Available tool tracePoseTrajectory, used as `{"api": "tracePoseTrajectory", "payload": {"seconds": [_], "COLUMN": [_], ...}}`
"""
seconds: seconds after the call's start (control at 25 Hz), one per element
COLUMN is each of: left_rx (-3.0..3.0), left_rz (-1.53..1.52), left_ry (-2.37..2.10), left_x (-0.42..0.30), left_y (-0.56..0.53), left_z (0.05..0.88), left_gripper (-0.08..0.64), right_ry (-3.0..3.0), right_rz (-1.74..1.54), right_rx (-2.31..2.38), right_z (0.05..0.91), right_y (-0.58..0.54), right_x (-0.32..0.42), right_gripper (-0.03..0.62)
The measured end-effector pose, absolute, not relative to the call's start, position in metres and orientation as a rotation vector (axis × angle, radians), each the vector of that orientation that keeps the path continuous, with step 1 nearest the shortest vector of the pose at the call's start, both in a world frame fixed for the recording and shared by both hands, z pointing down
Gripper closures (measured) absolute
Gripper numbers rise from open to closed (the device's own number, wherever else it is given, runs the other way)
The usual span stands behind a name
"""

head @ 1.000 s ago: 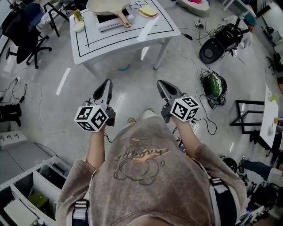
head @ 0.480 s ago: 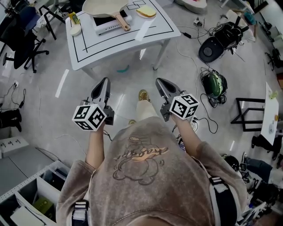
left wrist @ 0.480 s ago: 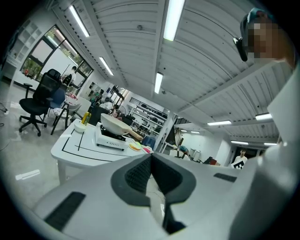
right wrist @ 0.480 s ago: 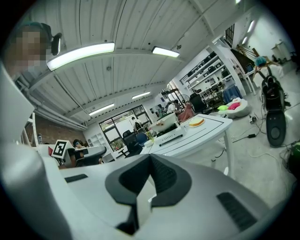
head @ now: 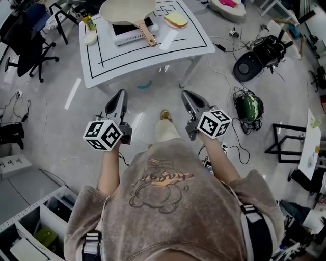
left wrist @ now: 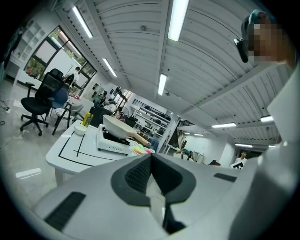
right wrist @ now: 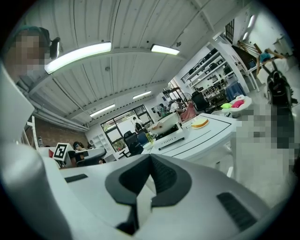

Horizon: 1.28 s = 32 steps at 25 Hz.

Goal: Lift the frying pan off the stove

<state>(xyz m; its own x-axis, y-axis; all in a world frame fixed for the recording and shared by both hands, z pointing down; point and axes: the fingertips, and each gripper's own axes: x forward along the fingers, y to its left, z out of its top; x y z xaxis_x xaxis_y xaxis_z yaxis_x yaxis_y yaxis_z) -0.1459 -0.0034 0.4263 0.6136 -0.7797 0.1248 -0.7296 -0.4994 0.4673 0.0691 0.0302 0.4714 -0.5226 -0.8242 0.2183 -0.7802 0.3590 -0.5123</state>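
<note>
Table [head: 153,57] nearer, round frying pan [head: 127,10] (wooden handle [head: 148,34])

The head view looks steeply down from above the person, with the desk [head: 147,56] ahead at the frame's top. The cameras riding on the left tongs [head: 121,94] and right tongs [head: 185,95] face forward toward that desk from well short of it. All three views share the desk.

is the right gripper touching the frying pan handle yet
Apart. The head view shows the right gripper over the floor, short of the table, while the frying pan sits on the stove.
</note>
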Motion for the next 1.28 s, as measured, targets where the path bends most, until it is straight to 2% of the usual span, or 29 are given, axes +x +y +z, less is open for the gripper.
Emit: {"api": "tracePoseTrajectory", "payload": {"seconds": [0.8,1.28], "left_rx": [2.315,2.264], "left_rz": [-0.103,-0.187], "left_ry": [-1.275,-1.409], "left_x": [-0.118,-0.101], "left_y": [-0.111,-0.172], "left_z": [0.409,0.400], "left_gripper": [0.552,0.552], "right_ry": [2.545,2.705], "right_rz": [-0.910,-0.885], "right_rx": [-1.325,-1.130], "right_z": [0.448,0.442], "right_y": [-0.120,-0.195], "right_x": [0.100,0.110], "right_gripper": [0.597,0.597]}}
